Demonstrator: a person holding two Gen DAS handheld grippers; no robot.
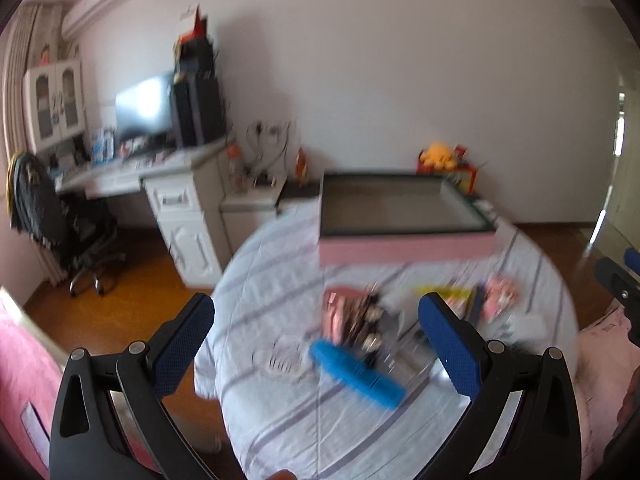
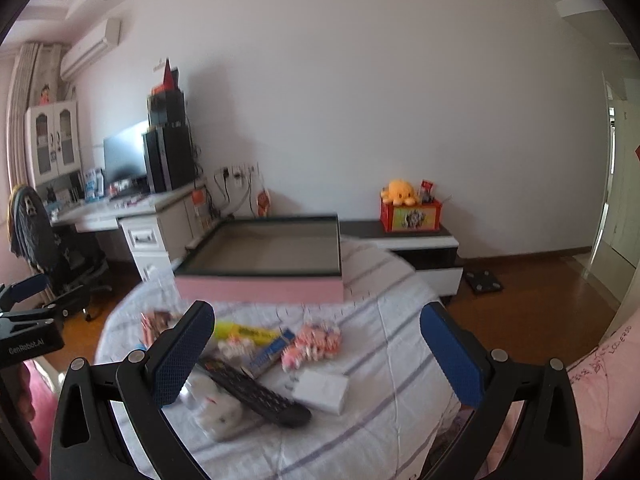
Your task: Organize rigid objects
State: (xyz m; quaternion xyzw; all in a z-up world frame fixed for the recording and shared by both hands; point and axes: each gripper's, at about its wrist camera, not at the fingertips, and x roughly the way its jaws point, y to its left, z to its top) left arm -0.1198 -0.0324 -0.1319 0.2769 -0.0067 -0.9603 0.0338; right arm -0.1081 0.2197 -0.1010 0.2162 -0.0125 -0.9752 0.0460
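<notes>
both tools spread, empty; pink tray behind clutter; remote nearest right tool.

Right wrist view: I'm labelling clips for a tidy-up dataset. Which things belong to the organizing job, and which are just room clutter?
Job:
pink box, open and empty
black remote
white adapter
yellow packet
pink packet
blue comb
right gripper and left gripper, both open

Lying about:
orange plush octopus
red toy box
monitor
office chair
</notes>
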